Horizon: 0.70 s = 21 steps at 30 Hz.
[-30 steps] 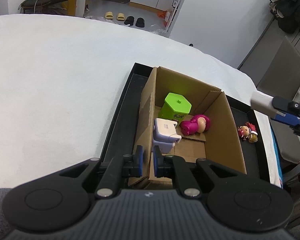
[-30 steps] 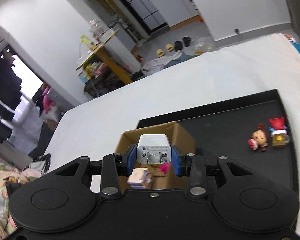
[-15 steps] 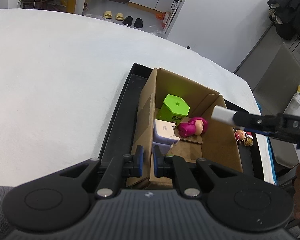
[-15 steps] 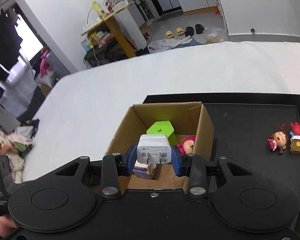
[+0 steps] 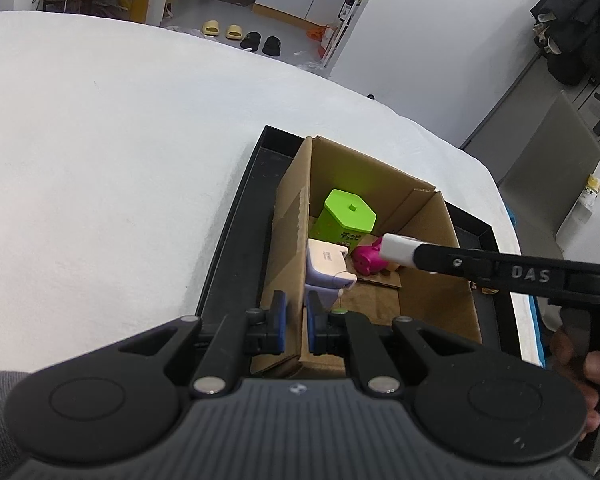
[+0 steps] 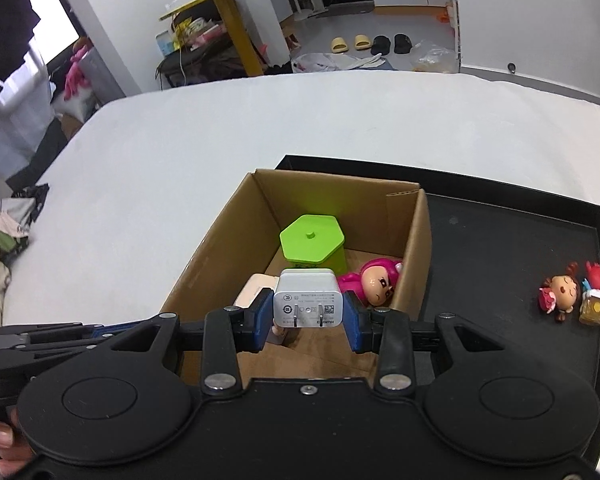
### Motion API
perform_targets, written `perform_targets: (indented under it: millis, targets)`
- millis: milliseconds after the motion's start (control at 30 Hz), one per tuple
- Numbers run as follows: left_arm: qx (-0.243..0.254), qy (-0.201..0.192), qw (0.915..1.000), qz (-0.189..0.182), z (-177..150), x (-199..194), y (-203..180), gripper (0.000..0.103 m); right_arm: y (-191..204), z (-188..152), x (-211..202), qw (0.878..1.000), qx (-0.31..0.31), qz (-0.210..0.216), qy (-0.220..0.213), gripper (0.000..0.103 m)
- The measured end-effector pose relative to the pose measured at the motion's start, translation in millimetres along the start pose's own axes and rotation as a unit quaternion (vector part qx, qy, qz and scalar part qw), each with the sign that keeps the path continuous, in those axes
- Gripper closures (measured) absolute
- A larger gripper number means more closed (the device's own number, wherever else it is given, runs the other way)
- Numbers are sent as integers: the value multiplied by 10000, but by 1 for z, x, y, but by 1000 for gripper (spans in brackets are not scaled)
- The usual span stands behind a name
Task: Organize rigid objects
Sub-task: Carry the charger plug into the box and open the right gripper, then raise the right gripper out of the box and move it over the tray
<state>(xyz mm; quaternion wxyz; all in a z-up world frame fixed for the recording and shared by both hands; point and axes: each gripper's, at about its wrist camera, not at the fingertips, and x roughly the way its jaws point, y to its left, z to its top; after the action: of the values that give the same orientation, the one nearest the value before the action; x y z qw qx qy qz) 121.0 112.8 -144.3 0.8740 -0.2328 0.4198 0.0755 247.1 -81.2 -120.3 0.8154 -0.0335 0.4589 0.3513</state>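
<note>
An open cardboard box (image 5: 292,216) (image 6: 220,232) stands on the left part of a black tray (image 5: 236,240) (image 6: 500,240). Inside it are a green hexagonal container (image 5: 348,216) (image 6: 312,240), a pink figure (image 5: 368,258) (image 6: 376,284) lying down, and a white and lilac adapter (image 5: 326,264) (image 6: 252,292). My left gripper (image 5: 296,316) is shut on the box's near left wall. My right gripper (image 6: 308,316) is shut on a white charger (image 6: 308,300) (image 5: 398,250), prongs toward the camera, and holds it above the box's inside, over the pink figure.
Two small toy figures (image 6: 556,298) (image 6: 596,296) lie on the tray's right side. The tray rests on a white-covered table (image 5: 100,160). A hand (image 5: 580,364) grips the right tool's handle. Beyond the table are a floor with slippers, a yellow table and a chair.
My right gripper has carried the charger leftward from above the tray to above the box's inside, rolling level and sinking slightly. The left gripper has stayed on the box wall.
</note>
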Motion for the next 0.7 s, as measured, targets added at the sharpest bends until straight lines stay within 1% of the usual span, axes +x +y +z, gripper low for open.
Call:
perform_targets:
  millis: [233, 367, 400, 433, 533, 633, 700]
  targets:
    - [-48, 21, 10000, -85, 0, 1, 3, 94, 10, -2, 12, 9996, -170, -160, 160, 67]
    - [-58, 36, 9999, -96, 1, 2, 4, 94, 16, -5, 22, 9975, -391, -494, 314, 64]
    - [-56, 59, 9998, -168, 1, 3, 4, 94, 16, -6, 24, 9971, -397, -554, 352, 64]
    - [-27, 36, 9999, -157, 1, 3, 3, 94, 15, -6, 25, 9969, -377, -581, 384, 61]
    - [-56, 62, 9999, -85, 1, 4, 3, 94, 11, -2, 15, 9984, -210, -437, 295, 58]
    - [-45, 67, 10000, -55, 1, 4, 2, 94, 7, 1, 2, 9994, -61, -314, 156, 52]
    - [0, 66, 10000, -22, 1, 4, 0, 94, 4, 2, -5, 9997, 36, -220, 119, 52]
